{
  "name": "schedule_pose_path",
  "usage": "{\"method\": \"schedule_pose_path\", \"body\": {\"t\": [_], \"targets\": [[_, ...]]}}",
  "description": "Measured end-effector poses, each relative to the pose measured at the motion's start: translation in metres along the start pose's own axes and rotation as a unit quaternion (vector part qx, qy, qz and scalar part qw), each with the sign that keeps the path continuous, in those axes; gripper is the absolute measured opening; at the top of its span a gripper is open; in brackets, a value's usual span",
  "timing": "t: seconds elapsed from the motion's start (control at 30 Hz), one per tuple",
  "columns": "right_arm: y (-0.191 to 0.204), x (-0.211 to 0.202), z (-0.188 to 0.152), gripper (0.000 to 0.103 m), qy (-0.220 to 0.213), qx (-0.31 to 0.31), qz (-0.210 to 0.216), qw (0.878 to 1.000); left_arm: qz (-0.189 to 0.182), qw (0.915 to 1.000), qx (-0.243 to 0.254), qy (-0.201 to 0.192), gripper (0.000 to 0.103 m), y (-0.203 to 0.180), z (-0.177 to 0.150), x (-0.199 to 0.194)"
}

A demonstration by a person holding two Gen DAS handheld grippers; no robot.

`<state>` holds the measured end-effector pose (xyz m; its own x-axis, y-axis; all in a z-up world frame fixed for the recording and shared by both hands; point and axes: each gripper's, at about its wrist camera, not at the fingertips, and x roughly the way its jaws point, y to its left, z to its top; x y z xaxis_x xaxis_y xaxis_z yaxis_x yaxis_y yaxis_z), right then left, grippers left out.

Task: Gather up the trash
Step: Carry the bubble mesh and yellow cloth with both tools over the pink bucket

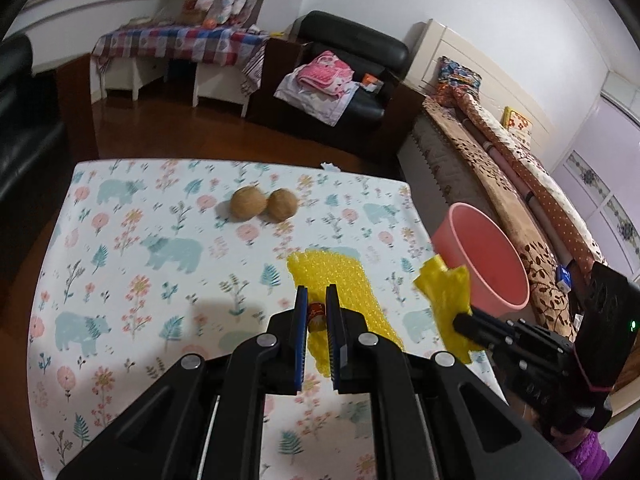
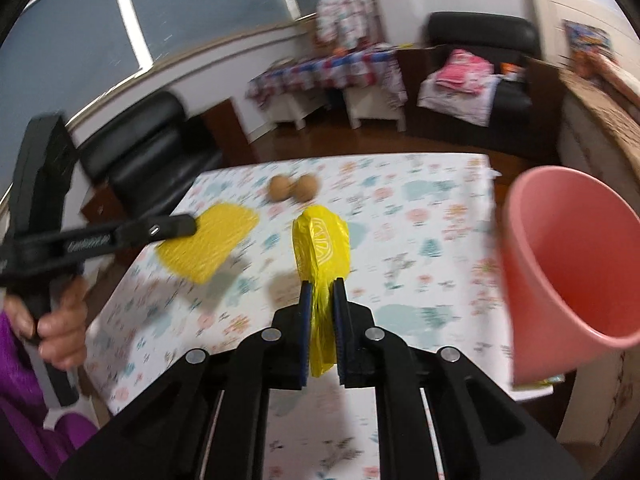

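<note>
1. The left gripper has its jaws closed on a yellow bubble sheet, pinched by one edge; most of the sheet spreads out ahead of the fingertips and to their right, over the table.
2. A small red-and-gold scrap shows between the left jaws, against the sheet; what it is cannot be told.
3. In the right wrist view the left gripper reaches in from the left with the bubble sheet hanging off its tip, and a hand in a purple sleeve grips its handle.
4. The right gripper is clamped on a yellow wrapper, which stands up beyond the fingertips and trails back between the jaws.
5. In the left wrist view the right gripper sits to the right of the left one, the wrapper bunched at its tip.
6. A pink bin stands to the right of the right gripper, just beside the table edge, its mouth tilted toward the camera; the wrapper is near it but not inside.
7. From the left gripper, the bin lies ahead and right, just past the wrapper.
8. Two brown balls rest on the table well ahead of both grippers, side by side and touching.
9. The right wrist view is blurred.
</note>
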<state>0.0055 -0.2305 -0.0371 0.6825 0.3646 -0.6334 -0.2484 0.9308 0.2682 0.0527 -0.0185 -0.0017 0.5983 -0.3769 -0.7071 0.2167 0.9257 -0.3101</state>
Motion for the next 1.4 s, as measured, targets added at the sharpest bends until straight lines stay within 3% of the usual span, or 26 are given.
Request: {"method": "schedule_pose_path", "body": {"t": [0.6, 1.03, 1.4], "targets": [[-0.092, -0.055, -0.004, 0.01, -0.081, 0.124, -0.075, 0.986, -0.054, 0.9951, 0.08, -0.022, 0.008, -0.108, 0.028, 0.024], [-0.164, -0.07, -0.006, 0.01, -0.11, 0.193, -0.126, 0.967, -0.087, 0.9877, 0.13, -0.003, 0.008, -0.192, 0.044, 0.072], [-0.208, -0.074, -0.005, 0.01, -0.112, 0.215, -0.165, 0.956, -0.084, 0.9825, 0.163, 0.032, 0.008, -0.245, 0.041, 0.131]]}}
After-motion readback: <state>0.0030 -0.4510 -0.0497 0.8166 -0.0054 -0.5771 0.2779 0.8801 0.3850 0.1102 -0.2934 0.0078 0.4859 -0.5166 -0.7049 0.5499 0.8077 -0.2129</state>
